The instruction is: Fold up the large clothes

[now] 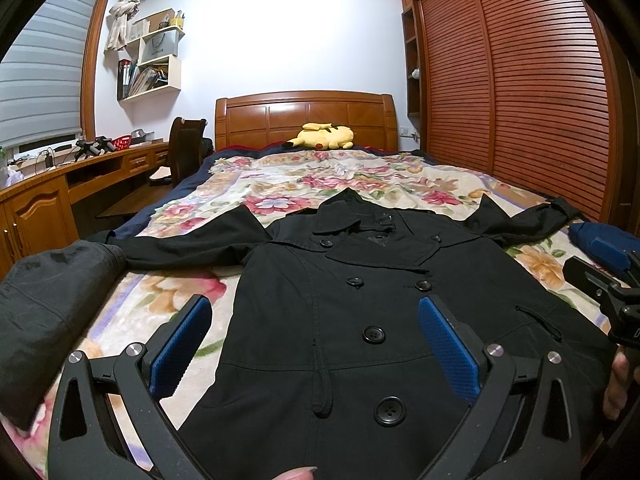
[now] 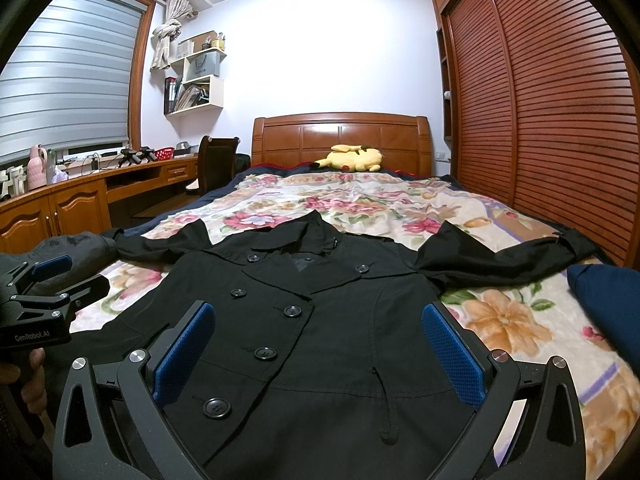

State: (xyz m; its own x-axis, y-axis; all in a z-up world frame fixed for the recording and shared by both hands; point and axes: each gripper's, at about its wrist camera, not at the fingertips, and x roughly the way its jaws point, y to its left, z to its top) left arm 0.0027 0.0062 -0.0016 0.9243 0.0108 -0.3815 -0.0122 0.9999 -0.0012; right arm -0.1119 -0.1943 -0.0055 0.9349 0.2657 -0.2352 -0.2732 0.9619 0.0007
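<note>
Left wrist: black coat [image 1: 360, 300] flat on floral bedspread [image 1: 280, 176], wooden headboard [image 1: 304, 116] beyond.

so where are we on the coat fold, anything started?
Done: the black coat lies spread flat, front up and buttoned, on the floral blanket, sleeves out to both sides. In hand: nothing; the left gripper and right gripper hover open above its lower half, gripping no cloth. Left: every fold, sleeves and body. A dark garment sits at the left edge.
</note>
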